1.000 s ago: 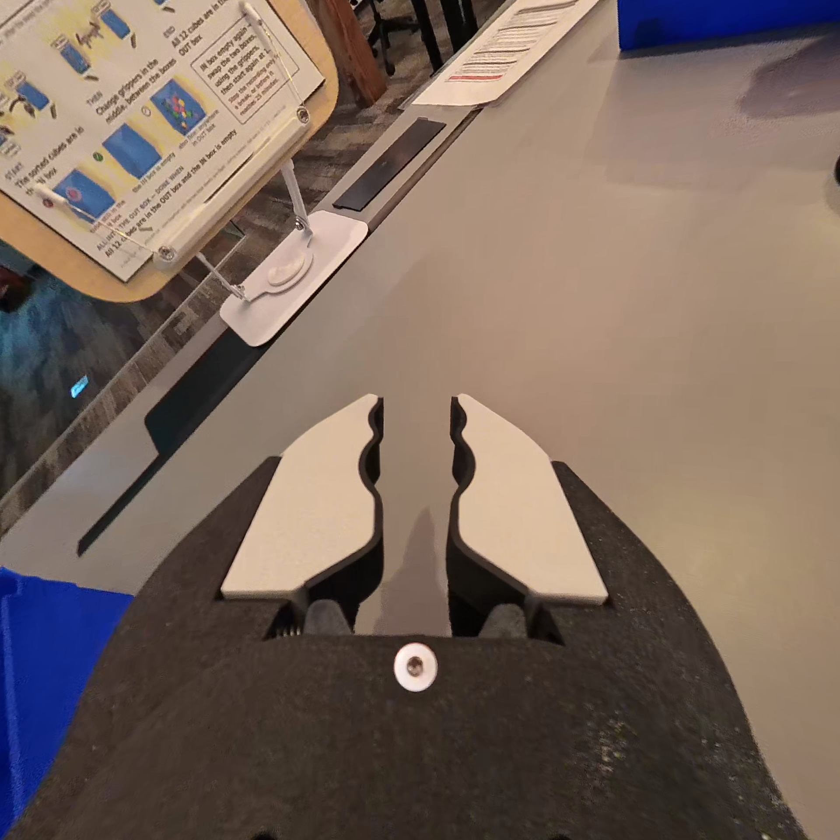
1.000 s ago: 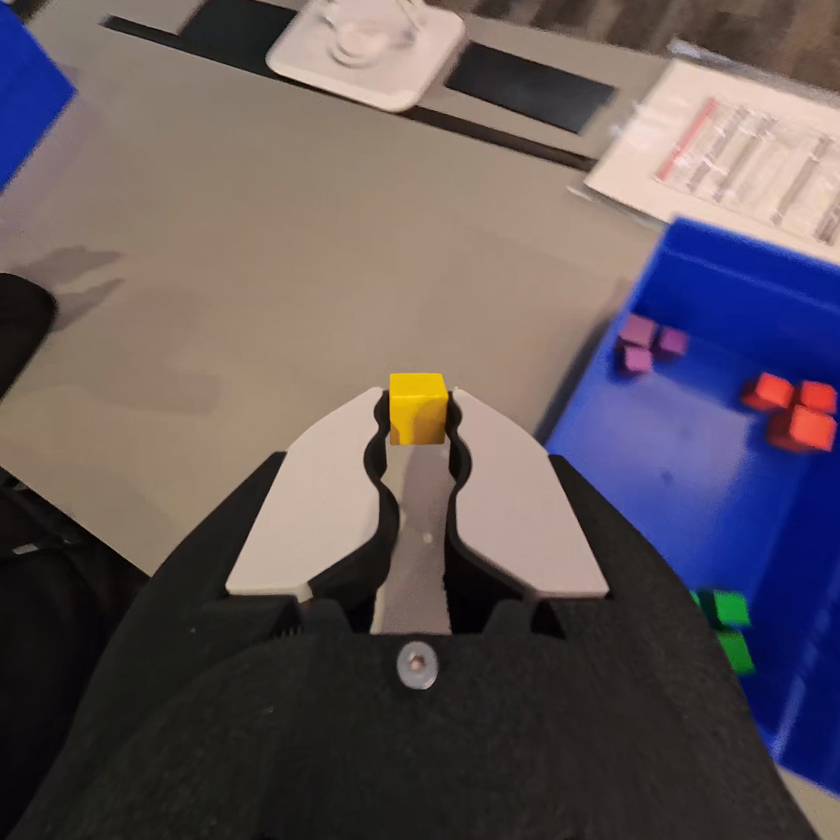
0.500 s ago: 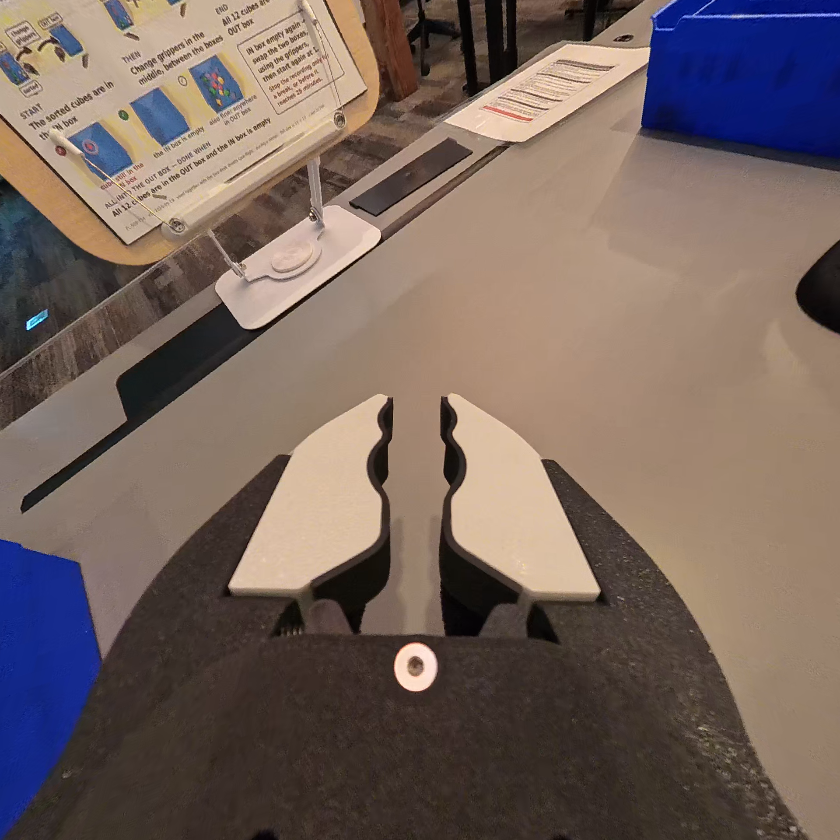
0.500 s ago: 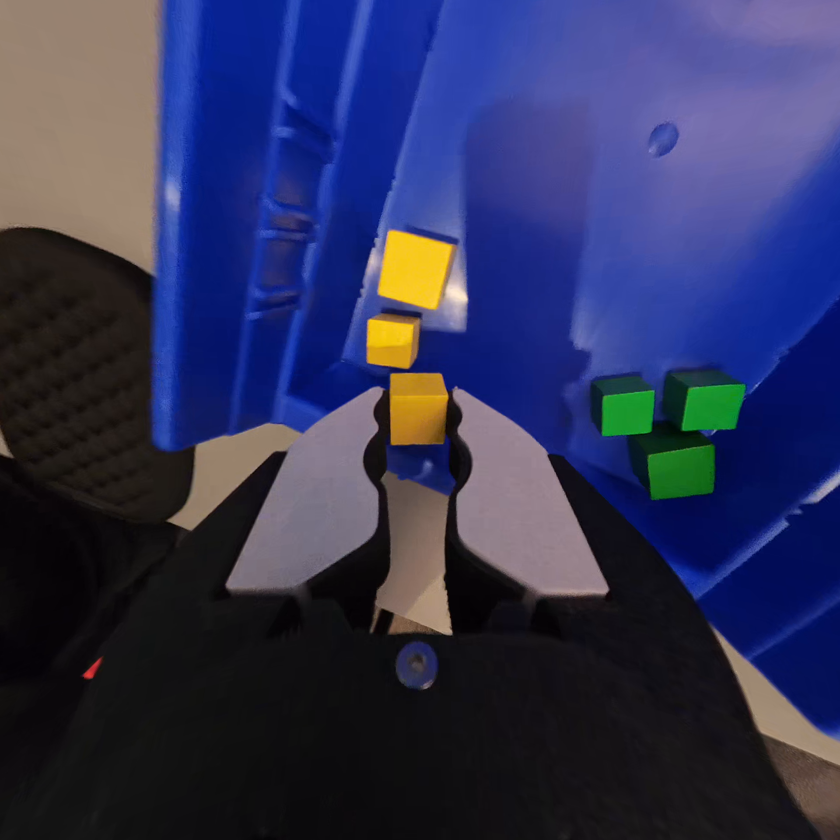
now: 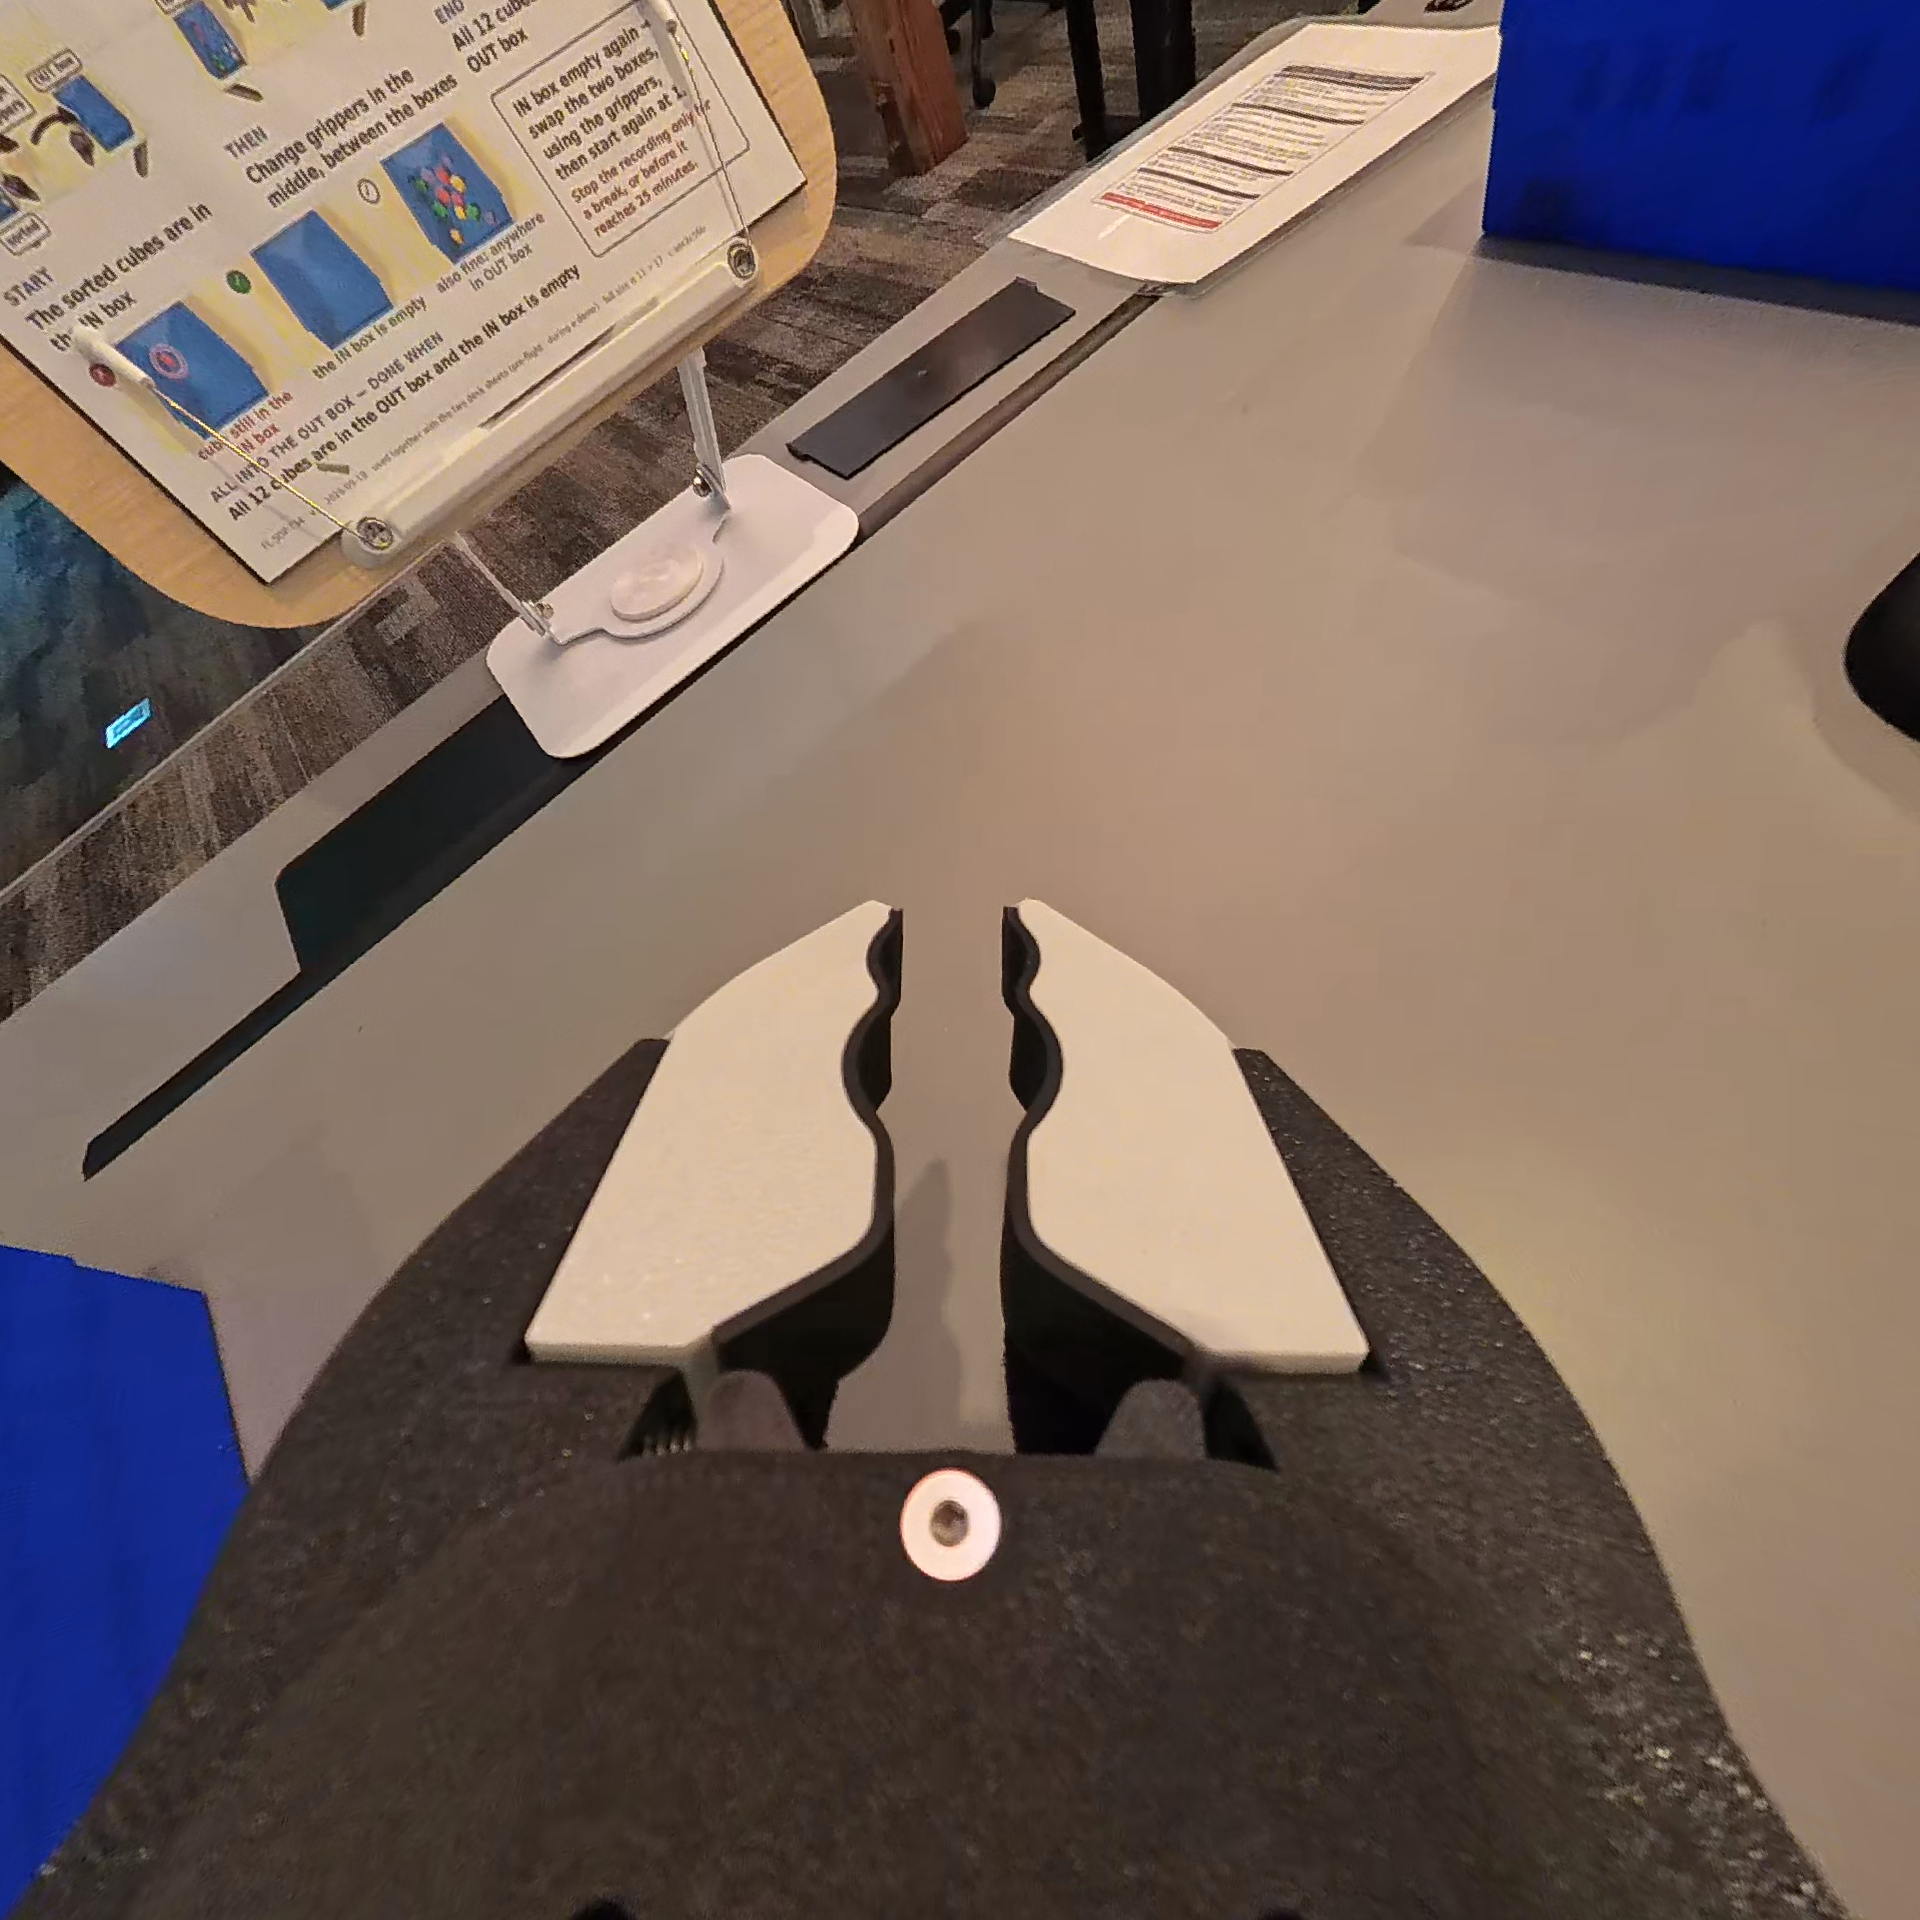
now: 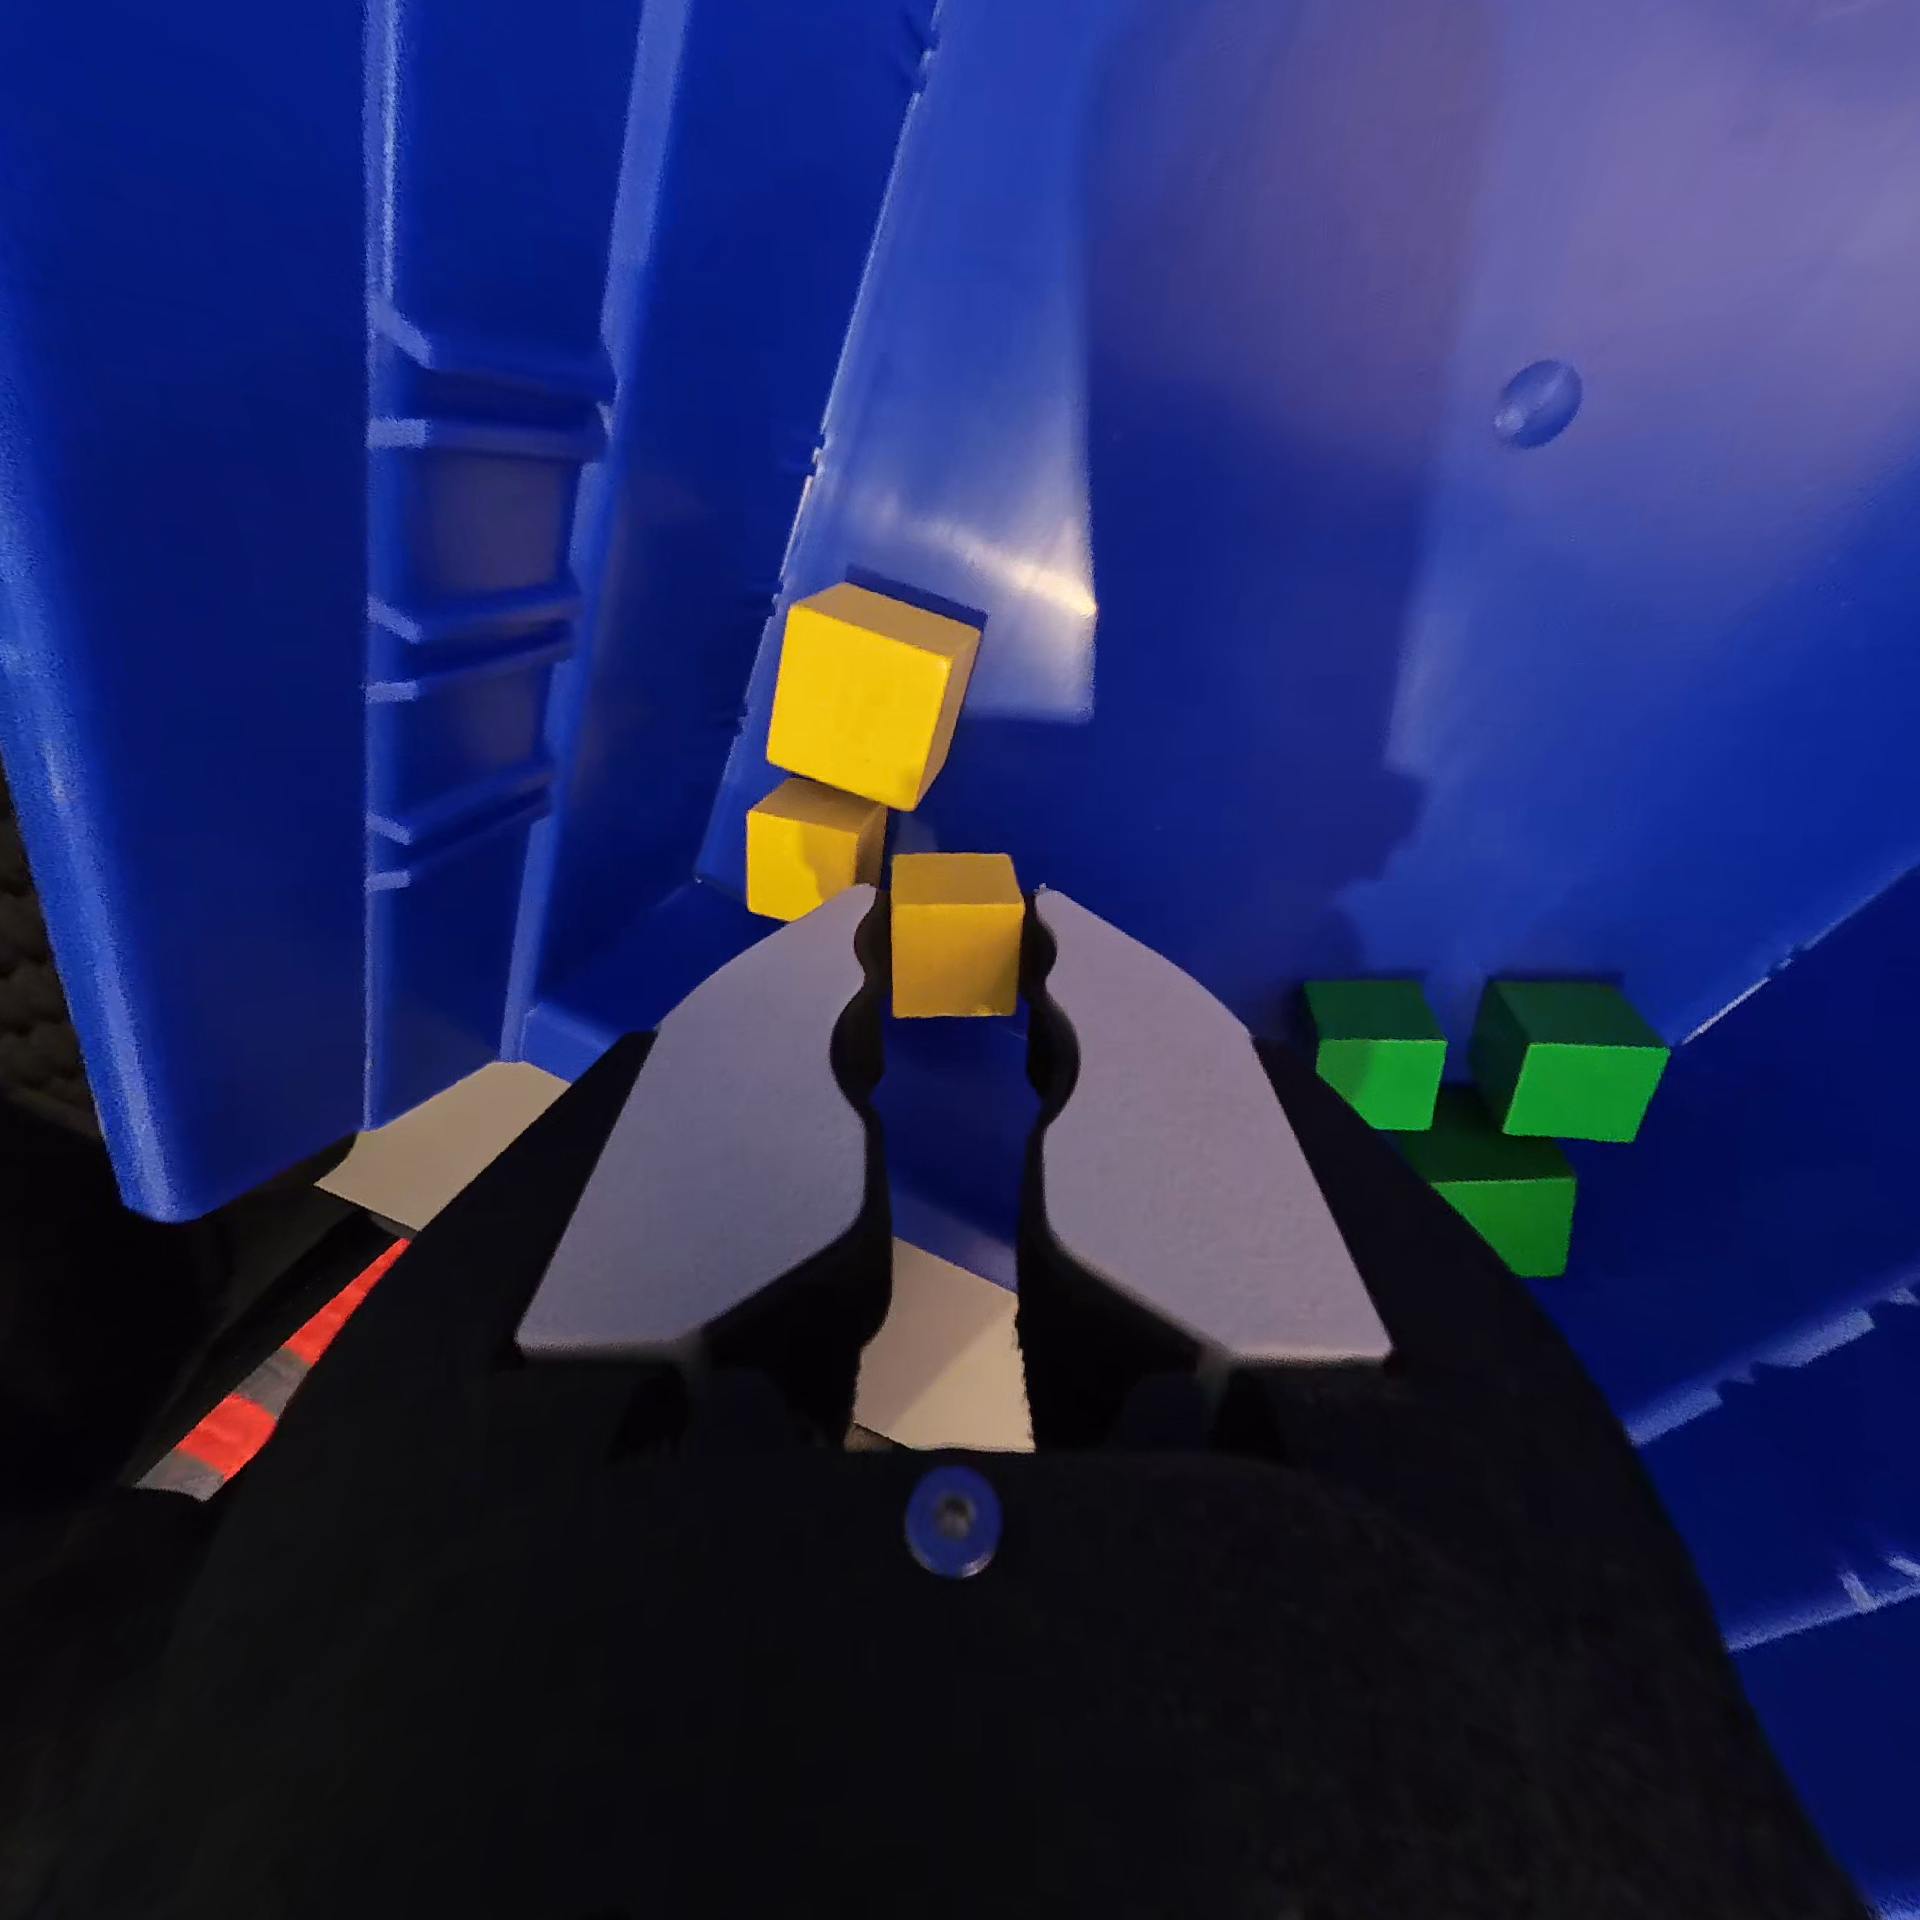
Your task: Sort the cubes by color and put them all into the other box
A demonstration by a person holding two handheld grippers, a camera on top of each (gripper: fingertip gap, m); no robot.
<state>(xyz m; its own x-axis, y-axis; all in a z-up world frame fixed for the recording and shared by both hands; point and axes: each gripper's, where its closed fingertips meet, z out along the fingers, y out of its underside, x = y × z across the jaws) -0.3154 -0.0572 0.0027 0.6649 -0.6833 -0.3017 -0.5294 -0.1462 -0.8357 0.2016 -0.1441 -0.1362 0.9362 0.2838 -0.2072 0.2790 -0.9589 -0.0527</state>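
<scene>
In the right wrist view my right gripper (image 6: 954, 914) is shut on a yellow cube (image 6: 954, 935) and holds it inside the blue box (image 6: 1351, 416), close to its left wall. Two more yellow cubes (image 6: 862, 707) (image 6: 805, 852) lie just beyond it on the box floor. Three green cubes (image 6: 1371, 1049) (image 6: 1569, 1060) (image 6: 1496, 1205) sit grouped to the right. In the left wrist view my left gripper (image 5: 951, 920) is empty over the grey table (image 5: 1351, 831), its jaws a narrow gap apart.
In the left wrist view a blue box (image 5: 1704, 135) stands at the far right and another blue box (image 5: 94, 1455) at the lower left. An instruction board on a white stand (image 5: 665, 613) and a paper sheet (image 5: 1247, 145) sit along the table's far edge.
My right gripper carried the yellow cube from over the table into the blue box and lowered it beside the two yellow cubes. My left gripper's jaws narrowed and it tilted up slightly.
</scene>
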